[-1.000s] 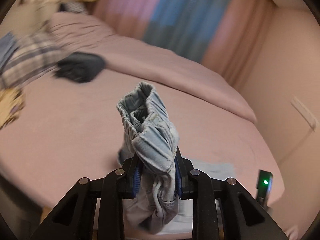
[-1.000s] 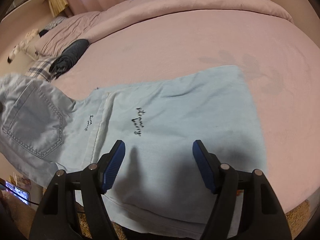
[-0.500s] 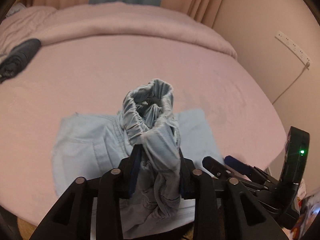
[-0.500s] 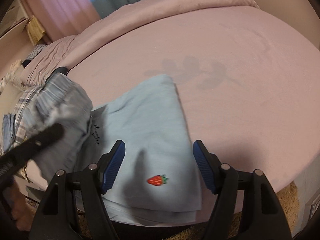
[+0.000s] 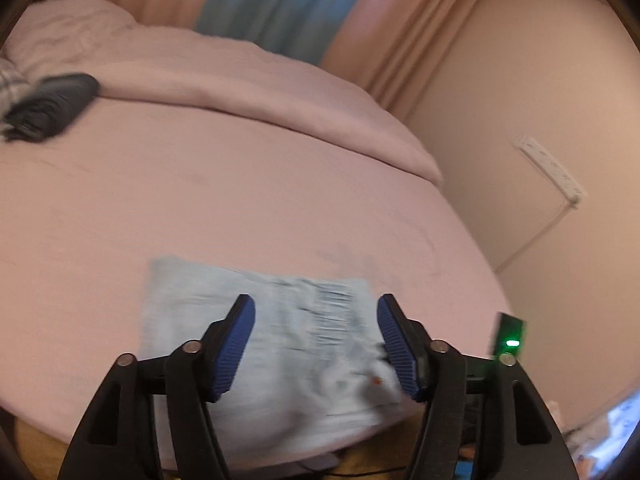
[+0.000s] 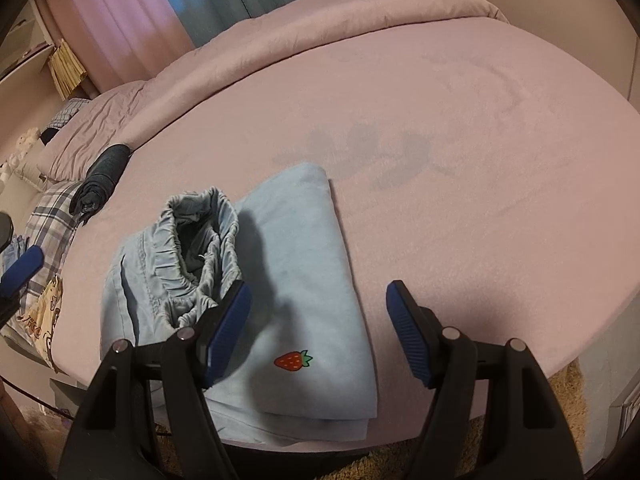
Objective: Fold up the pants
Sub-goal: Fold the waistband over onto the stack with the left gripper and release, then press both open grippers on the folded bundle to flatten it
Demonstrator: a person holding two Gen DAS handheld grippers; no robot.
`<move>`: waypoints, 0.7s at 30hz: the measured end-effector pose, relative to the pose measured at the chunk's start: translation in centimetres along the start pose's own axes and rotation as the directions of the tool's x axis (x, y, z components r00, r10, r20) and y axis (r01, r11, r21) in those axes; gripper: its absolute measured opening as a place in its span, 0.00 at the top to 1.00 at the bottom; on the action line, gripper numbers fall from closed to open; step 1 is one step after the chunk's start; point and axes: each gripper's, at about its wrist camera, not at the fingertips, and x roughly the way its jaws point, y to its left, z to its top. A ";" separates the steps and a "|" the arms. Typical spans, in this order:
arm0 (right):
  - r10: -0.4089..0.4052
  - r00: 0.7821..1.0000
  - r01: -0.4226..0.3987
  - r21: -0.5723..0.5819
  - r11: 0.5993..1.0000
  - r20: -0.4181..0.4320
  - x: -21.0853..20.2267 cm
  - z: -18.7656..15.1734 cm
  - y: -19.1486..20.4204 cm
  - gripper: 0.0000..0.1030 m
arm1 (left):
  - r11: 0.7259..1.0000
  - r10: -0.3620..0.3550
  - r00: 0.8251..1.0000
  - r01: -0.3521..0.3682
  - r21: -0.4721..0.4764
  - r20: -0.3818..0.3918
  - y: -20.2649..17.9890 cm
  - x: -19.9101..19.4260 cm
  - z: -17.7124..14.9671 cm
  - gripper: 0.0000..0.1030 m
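Observation:
Light blue pants (image 6: 296, 280) with a small strawberry print (image 6: 293, 360) lie folded on the pink bed (image 6: 460, 160) near its front edge. The elastic waistband (image 6: 200, 240) rests bunched on top at the left. They also show, blurred, in the left wrist view (image 5: 280, 344). My left gripper (image 5: 314, 348) is open and empty above the pants. My right gripper (image 6: 318, 332) is open and empty above the pants' right edge. One blue fingertip (image 6: 20, 270) of the left gripper shows at the left edge of the right wrist view.
A dark rolled garment (image 6: 102, 174) lies at the far left of the bed, also in the left wrist view (image 5: 52, 106). Plaid and printed clothes (image 6: 48, 240) lie at the left edge. A folded duvet (image 6: 320, 28) runs along the back. A wall (image 5: 540, 120) stands to the right.
My left gripper has opened and let go of the waistband, which now lies on the folded pants. The left gripper has drawn back. The right gripper stays open.

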 end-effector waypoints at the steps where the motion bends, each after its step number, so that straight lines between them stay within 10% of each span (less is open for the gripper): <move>1: 0.000 1.000 0.000 -0.004 1.000 0.003 -0.1 0.0 0.2 0.32 | 0.999 0.040 0.999 -0.040 -0.005 0.017 0.1 -0.1 -0.2 0.35; 10: -0.013 0.999 0.016 -0.062 0.998 0.052 -1.2 0.2 2.3 0.32 | 0.952 0.227 0.970 -0.240 -0.191 -0.087 8.8 2.0 -2.7 0.35; 21: 0.020 0.996 -0.015 -0.060 0.998 0.084 -2.4 0.6 3.0 0.32 | 0.952 0.201 0.965 -0.233 -0.197 -0.170 10.3 3.0 -4.2 0.35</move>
